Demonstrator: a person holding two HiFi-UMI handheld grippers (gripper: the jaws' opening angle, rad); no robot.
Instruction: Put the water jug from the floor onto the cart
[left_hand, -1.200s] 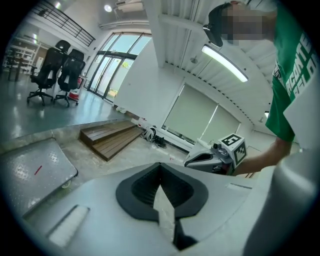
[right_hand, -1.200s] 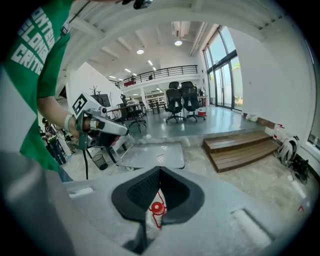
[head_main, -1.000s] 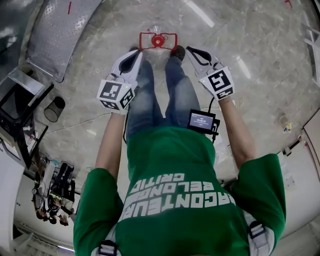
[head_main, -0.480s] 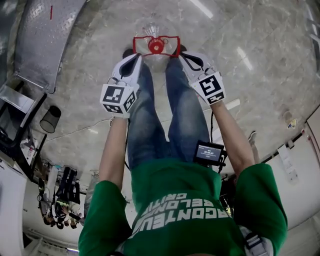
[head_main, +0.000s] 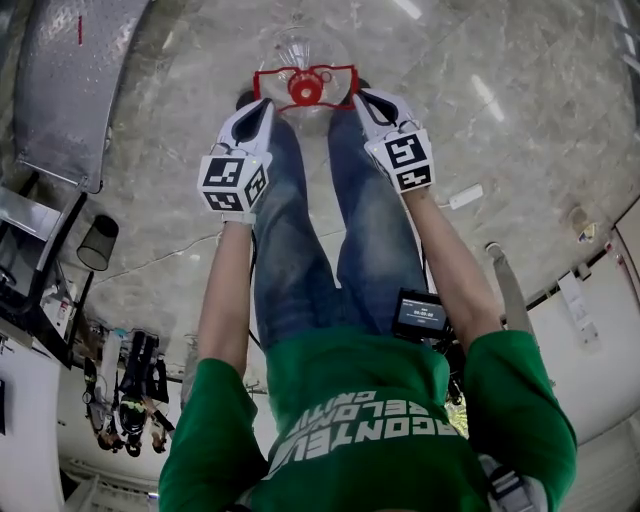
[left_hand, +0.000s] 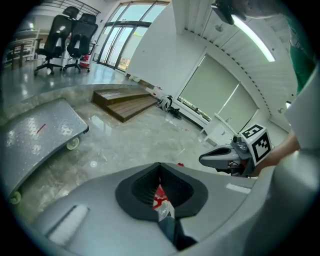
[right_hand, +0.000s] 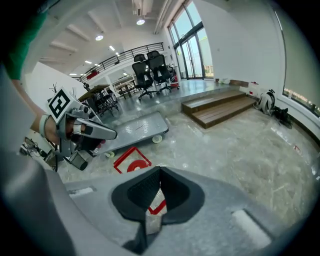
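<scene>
Water jug (head_main: 300, 48) on open floor (head_main: 530, 110), closed empty left tongs (head_main: 264, 104) and right tongs (head_main: 361, 99) flanking red frame (head_main: 268, 76)

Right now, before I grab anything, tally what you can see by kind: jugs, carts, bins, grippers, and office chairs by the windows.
Water jug: 1
Cart: 1
Waste bin: 1
Grippers, left gripper and right gripper: 2
Office chairs by the windows: 2
Total: 7

I work in an open office. Swivel chairs (right_hand: 152, 70) stand on a polished stone floor (right_hand: 240, 150) by tall windows (right_hand: 192, 47).
</scene>
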